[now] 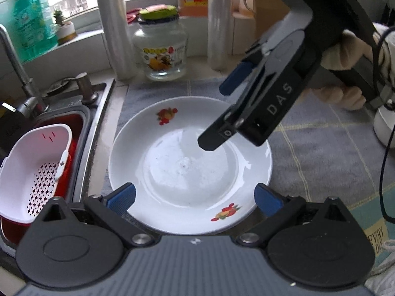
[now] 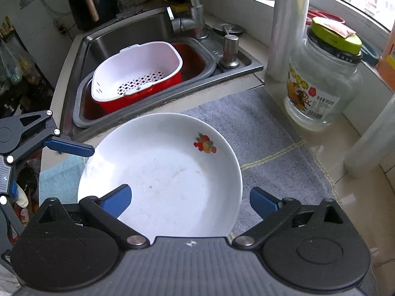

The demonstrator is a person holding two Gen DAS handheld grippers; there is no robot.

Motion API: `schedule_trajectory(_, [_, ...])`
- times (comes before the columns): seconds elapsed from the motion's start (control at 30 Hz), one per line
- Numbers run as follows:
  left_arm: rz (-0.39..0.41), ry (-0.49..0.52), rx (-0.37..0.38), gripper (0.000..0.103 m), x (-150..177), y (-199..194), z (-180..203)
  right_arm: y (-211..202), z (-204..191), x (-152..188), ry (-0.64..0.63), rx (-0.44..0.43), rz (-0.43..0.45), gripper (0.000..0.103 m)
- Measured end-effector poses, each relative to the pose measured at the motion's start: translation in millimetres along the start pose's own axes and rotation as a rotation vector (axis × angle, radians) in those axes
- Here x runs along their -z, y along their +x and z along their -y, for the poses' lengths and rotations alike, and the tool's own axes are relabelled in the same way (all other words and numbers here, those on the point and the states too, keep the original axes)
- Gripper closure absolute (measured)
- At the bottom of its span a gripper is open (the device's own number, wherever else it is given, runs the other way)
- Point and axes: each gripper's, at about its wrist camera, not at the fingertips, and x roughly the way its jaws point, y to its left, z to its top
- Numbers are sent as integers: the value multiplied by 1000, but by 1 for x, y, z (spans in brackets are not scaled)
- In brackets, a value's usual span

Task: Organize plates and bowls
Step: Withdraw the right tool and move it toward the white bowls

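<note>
Plate: a white plate (image 1: pixel 190 167) with fruit decals lies flat on a grey cloth mat (image 1: pixel 321 153) on the table, near its sink-side edge.
Left hand-held gripper (image 1: pixel 195 197): released, blue pads spread to either side of the plate's near rim, gripping nothing.
Right hand-held gripper (image 2: pixel 190 201): also released, hanging above the plate's opposite side; nothing held.
Surroundings: a sink (image 2: pixel 148 32) with a white strainer basket (image 2: pixel 138 69) lies beside the mat; a glass jar (image 2: pixel 323 79) stands toward the window edge.
Risk: the glazed rim looks slippery; a shallow pinch could let the plate slide toward the sink, and the two tools could collide over it.
</note>
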Motion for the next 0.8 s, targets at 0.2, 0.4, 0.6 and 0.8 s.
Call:
schedule_trajectory(0.2, [72, -37, -9, 1, 7, -10, 0, -8, -14, 7, -12, 59, 37, 0])
schedule_trajectory(0.4, [123, -99, -43, 1, 14, -19, -1, -26, -26, 18, 6, 132, 98, 0])
schedule_trajectory(0.6, [146, -136, -115, 1, 21, -20, -2, -42, -31, 37, 103, 215, 170, 0])
schedule_trajectory(0.8, [195, -129, -194, 1, 22, -24, 2, -52, -38, 59, 227, 275, 210, 0])
